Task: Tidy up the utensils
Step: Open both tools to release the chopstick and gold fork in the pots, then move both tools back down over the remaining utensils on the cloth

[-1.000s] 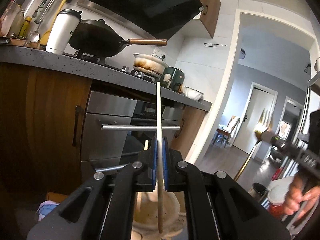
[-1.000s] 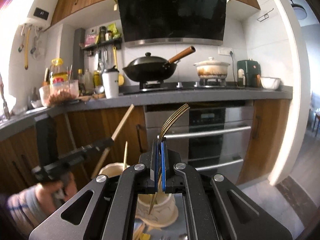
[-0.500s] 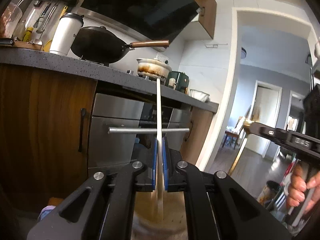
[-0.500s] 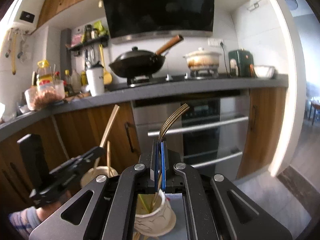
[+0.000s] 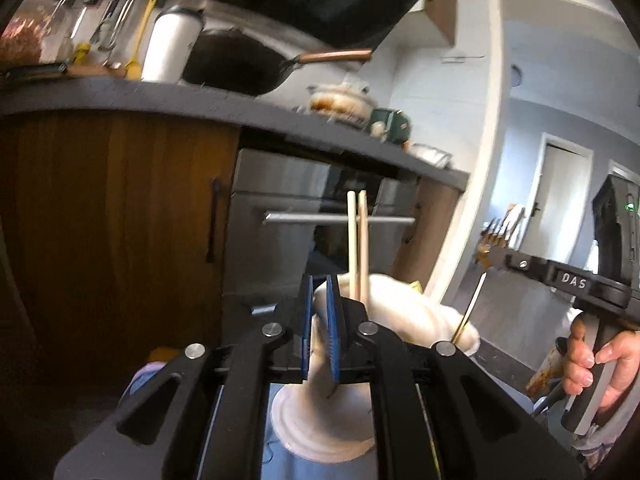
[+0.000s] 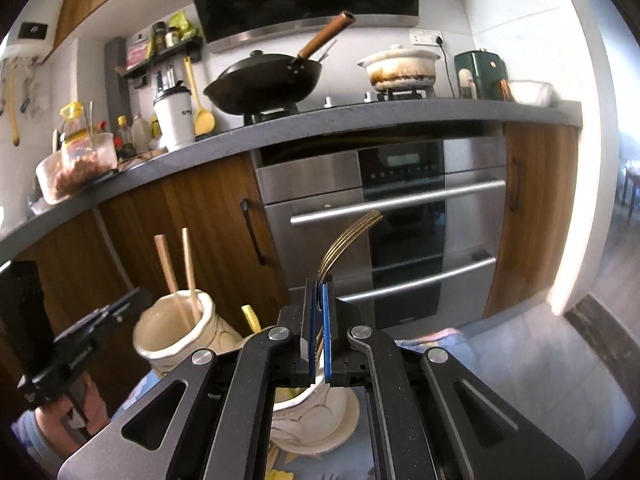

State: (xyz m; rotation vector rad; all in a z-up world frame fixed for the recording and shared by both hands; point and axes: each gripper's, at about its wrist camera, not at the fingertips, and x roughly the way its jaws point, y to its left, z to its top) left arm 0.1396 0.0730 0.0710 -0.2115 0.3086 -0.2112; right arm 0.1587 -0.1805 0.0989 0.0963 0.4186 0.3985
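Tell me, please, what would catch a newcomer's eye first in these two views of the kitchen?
Probably the gold fork, clamped upright in the right gripper over a cream ceramic holder. Next, to its left, a second cream holder with two wooden chopsticks standing in it; the left gripper sits just before it, jaws slightly apart and empty. Behind, a black wok sits on the stove.

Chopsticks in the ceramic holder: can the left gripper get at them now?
Probably yes. The left gripper is open and empty, and the chopsticks stand upright in the holder just right of its fingertips, tops exposed, nothing between.
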